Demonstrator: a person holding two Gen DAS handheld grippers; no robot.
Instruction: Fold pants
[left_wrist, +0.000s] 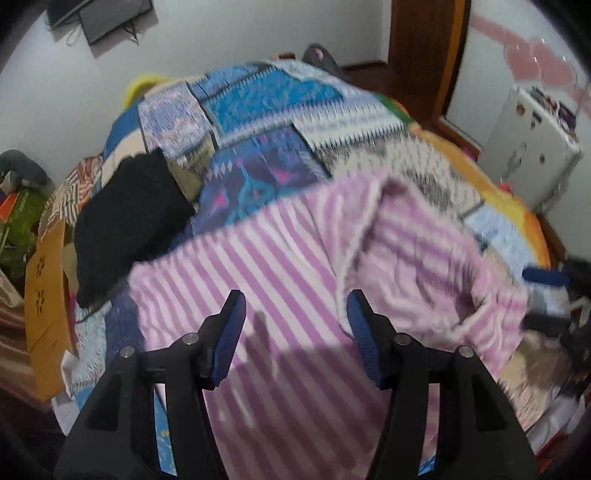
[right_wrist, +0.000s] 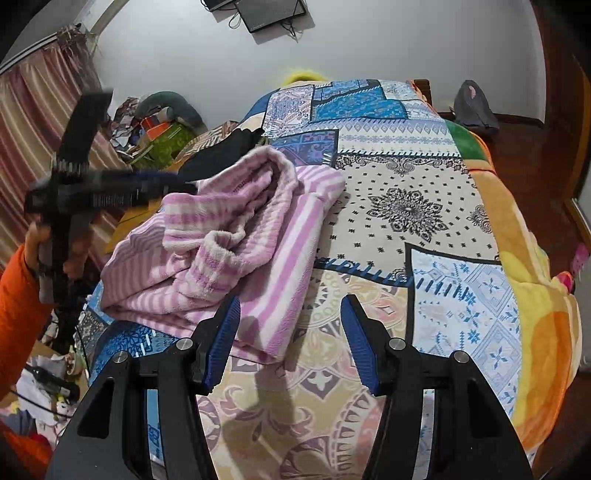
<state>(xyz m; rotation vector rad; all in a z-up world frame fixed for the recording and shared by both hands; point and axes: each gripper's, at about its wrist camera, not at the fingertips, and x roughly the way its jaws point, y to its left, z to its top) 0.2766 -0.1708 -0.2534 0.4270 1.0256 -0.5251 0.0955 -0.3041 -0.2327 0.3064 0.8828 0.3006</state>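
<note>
Pants (right_wrist: 221, 236), pink-and-white striped fleece, lie in a loose, bunched heap on the patchwork bedspread (right_wrist: 424, 206), toward the bed's left side as the right wrist view shows it, with a cuffed leg end (right_wrist: 210, 254) curled on top of the heap. Left gripper (left_wrist: 295, 317) hangs directly above the striped cloth, jaws spread wide with nothing between them; the fabric fills the space under both fingers. Right gripper (right_wrist: 291, 317) is likewise wide open and empty, and sits over bare bedspread just beside the near right edge of the pants, whose corner reaches under its left finger (right_wrist: 225, 332). Judged from this layout, the garment lies ahead and to the left of the right gripper, so the left gripper is the nearer 1. No long axis can be read from the heap; spreading it flat probably comes first. A folded black garment (left_wrist: 129, 221) lies beyond the pants.
</note>
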